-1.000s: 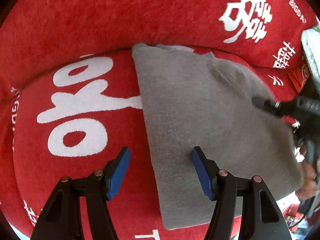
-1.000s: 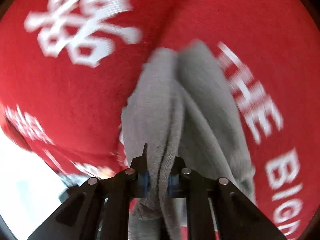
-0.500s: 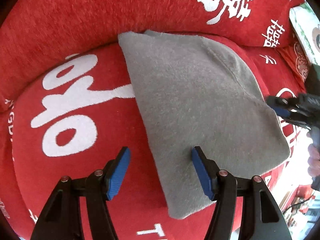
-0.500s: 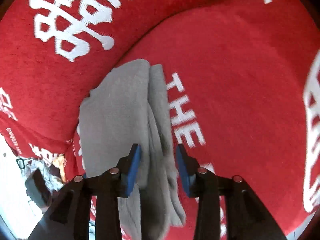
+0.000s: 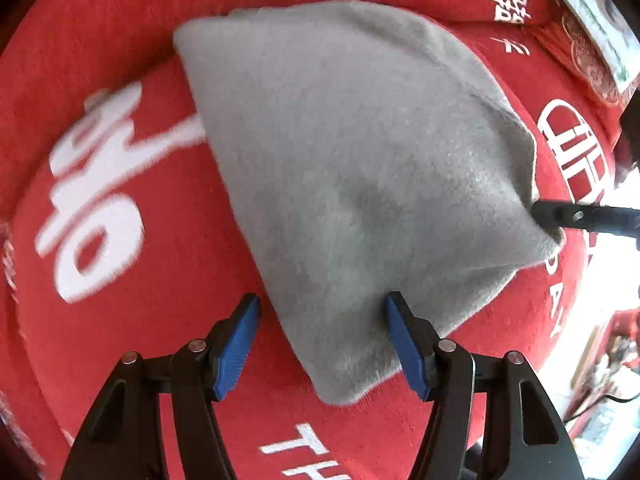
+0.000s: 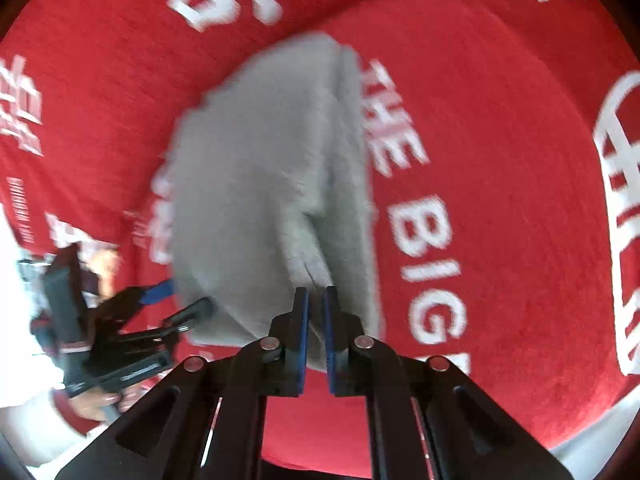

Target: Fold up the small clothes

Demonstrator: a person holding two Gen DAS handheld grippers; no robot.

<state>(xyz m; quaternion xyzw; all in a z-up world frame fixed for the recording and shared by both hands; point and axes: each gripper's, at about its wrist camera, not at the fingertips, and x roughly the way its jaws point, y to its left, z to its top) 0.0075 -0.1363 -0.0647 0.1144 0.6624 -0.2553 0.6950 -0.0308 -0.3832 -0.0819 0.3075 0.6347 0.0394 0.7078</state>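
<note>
A folded grey cloth [image 5: 360, 160] lies on a red cushion [image 5: 100, 200] with white lettering. My left gripper [image 5: 322, 312] points down over the cloth's near corner. Its jaws are opening, its blue pads stand wide apart, and the cloth's left edge runs between them untouched. My right gripper [image 6: 315, 296] is closing on a thin fold of the cloth [image 6: 260, 180] at its right corner, with the pads pressing on it. In the left wrist view the right gripper [image 5: 538, 212] pinches that corner and lifts it into a ridge. The left gripper [image 6: 182, 300] shows at the cloth's far side.
A red back cushion [image 5: 120, 8] rises behind the cloth. A pale printed box [image 5: 592, 12] sits at the top right. A hand and white sleeve [image 6: 80, 408] hold the left gripper. Floor clutter shows past the cushion's right edge [image 5: 600, 380].
My right gripper let go of the cloth's fold, opened, shifted along the edge and closed on it again. The left gripper slid toward the cloth's near corner, and the right corner now stands raised.
</note>
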